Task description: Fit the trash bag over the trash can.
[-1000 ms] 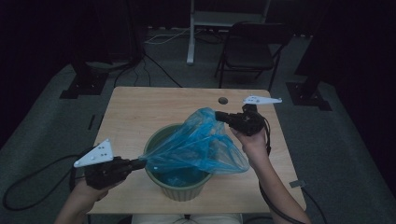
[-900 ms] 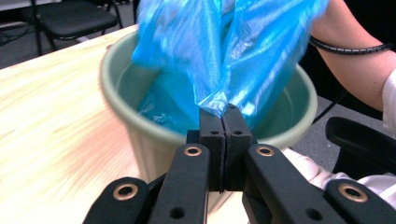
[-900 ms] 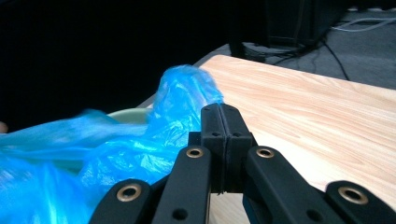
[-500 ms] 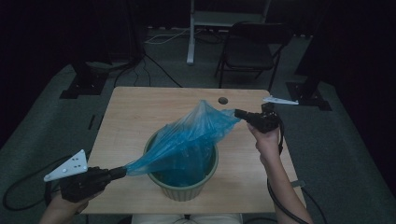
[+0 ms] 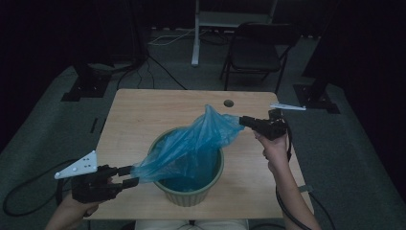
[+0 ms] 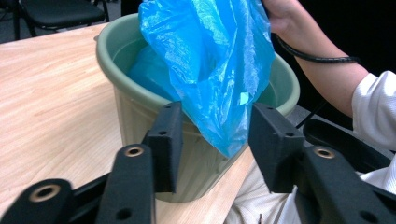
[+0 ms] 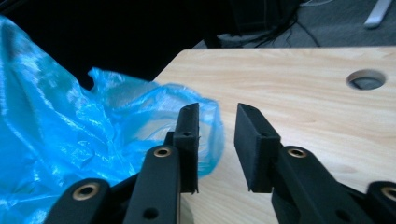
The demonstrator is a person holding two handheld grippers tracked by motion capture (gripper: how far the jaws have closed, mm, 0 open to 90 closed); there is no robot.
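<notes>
1. Near, at the lower left of the high view, the left tool (image 5: 129, 176) has just been opening; in the left gripper view its jaws stand apart with the blue bag (image 6: 212, 70) hanging between them, unpinched
2. Mid-frame, the bag drapes across the green bucket (image 5: 189, 194), partly sunk inside and partly stretched over the rim toward the right
3. Farther, at centre right, the right tool (image 5: 242, 121) has also just been opening; its jaws are parted, and the bag's edge lies at the left jaw, not clamped
4. To line the bucket well, I judge each corner should be retaken close to the hem, spread wide, then folded down over the rim evenly
5. Beyond, the wooden surface (image 5: 143, 110) has a round hole (image 5: 228, 103)
</notes>
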